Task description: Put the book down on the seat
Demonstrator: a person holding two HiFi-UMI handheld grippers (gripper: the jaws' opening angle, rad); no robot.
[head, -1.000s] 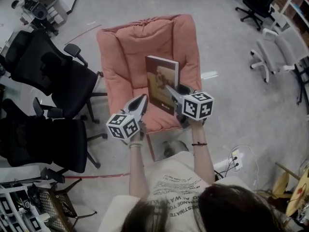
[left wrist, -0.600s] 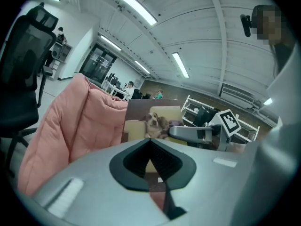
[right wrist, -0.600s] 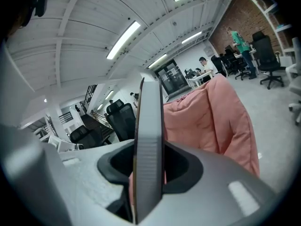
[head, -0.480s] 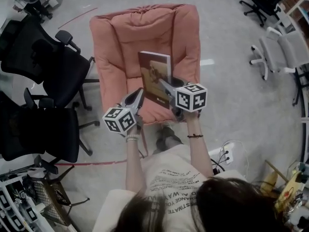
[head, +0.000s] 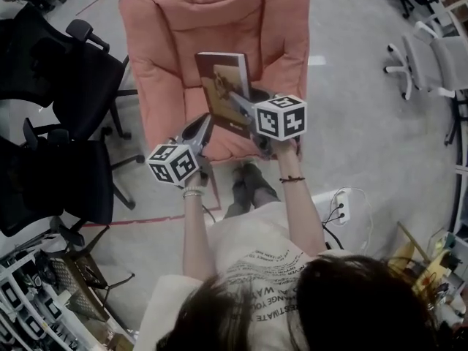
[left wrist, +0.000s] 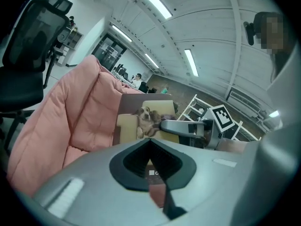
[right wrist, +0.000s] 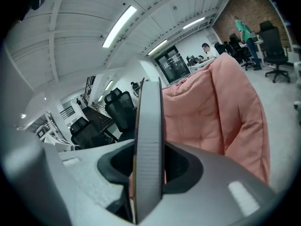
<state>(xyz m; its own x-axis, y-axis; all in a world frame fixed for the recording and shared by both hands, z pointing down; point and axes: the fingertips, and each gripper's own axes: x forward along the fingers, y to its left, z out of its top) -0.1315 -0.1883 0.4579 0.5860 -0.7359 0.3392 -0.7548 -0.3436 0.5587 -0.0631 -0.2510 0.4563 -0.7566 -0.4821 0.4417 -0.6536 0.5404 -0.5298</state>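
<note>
My right gripper [head: 235,98] points slightly downward, its jaws clamped on the book [head: 219,79]. My left gripper [head: 205,121] hangs just beside it, jaws together and empty. My left forearm [head: 191,229] and right forearm [head: 301,210] stretch forward.

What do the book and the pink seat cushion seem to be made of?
The book: likely stiff board with smooth printed paper; its cover stays flat when held by one edge and bears a dog photo. The pink seat cushion: probably soft matte fabric over padding; quilted seams and puffy folds show.
</note>
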